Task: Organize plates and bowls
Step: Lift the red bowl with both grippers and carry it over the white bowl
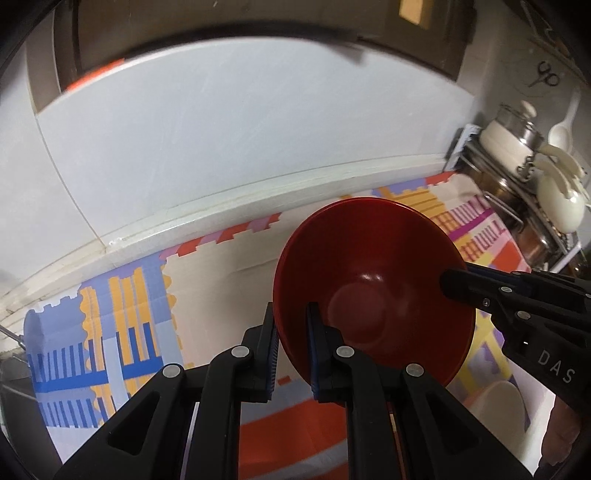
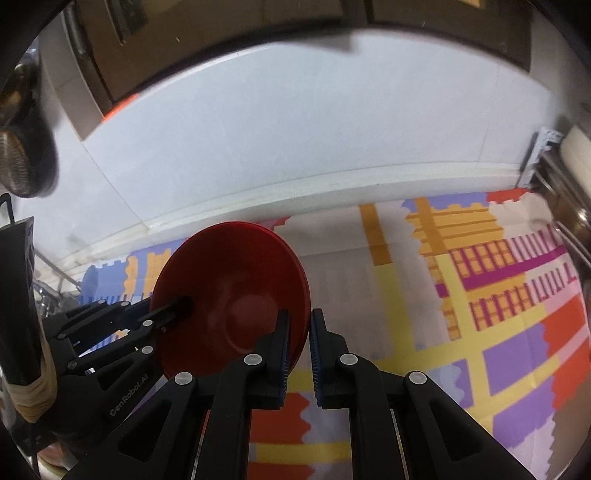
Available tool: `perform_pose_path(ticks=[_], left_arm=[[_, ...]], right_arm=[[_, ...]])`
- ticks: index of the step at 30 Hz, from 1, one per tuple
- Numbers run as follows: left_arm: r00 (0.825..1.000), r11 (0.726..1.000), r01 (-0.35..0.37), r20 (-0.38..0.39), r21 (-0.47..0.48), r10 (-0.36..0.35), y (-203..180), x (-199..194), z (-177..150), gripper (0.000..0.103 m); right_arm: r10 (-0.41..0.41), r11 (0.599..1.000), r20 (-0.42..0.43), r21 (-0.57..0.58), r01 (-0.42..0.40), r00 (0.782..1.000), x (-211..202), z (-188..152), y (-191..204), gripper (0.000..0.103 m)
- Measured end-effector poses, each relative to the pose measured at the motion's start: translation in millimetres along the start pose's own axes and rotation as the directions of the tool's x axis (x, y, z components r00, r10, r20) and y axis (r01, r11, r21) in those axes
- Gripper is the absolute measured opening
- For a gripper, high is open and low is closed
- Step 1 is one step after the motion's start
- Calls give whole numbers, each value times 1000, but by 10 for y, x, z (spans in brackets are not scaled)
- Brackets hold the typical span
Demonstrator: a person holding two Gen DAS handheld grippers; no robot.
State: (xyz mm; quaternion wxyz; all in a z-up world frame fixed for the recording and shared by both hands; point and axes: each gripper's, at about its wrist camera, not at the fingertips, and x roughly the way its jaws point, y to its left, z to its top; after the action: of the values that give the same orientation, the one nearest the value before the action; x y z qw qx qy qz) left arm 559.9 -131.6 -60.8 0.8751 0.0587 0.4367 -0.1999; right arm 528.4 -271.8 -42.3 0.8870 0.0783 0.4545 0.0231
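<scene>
A glossy red bowl (image 1: 373,280) hangs tilted above the patterned mat, carried between both grippers. My left gripper (image 1: 291,314) is shut on its near-left rim, one pad outside and one inside. In that view my right gripper (image 1: 448,282) reaches in from the right and clamps the opposite rim. In the right wrist view the same red bowl (image 2: 236,291) sits left of centre, with my right gripper (image 2: 297,321) shut on its right rim and my left gripper (image 2: 184,304) pinching the left rim. A second rim line along the far edge suggests two nested bowls.
A colourful patterned mat (image 1: 122,325) covers the counter below a white wall (image 1: 229,147). A rack with pots and white ladles (image 1: 535,173) stands at the right. A cream bowl (image 1: 495,406) lies under the right gripper. Dark cabinets (image 2: 258,22) hang overhead.
</scene>
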Motion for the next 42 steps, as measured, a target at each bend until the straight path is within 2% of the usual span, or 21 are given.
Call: perform_pose_path(ticks=[10, 20, 32, 42], left_arm=[[998, 998, 44, 52, 37, -46, -348, -459, -235, 15], [995, 993, 78, 59, 85, -83, -755, -702, -541, 15], [991, 981, 136, -4, 136, -137, -1260, -709, -875, 16], [989, 982, 135, -74, 130, -126, -1496, -571, -1113, 16]], right_arm=[[-23, 999, 67, 40, 20, 998, -612, -336, -69, 12], [-47, 997, 105, 72, 39, 993, -1032, -774, -258, 12], [-90, 989, 84, 123, 79, 992, -1306, -1236, -623, 12], [-82, 988, 20, 136, 78, 996, -1265, -1499, -869, 12]])
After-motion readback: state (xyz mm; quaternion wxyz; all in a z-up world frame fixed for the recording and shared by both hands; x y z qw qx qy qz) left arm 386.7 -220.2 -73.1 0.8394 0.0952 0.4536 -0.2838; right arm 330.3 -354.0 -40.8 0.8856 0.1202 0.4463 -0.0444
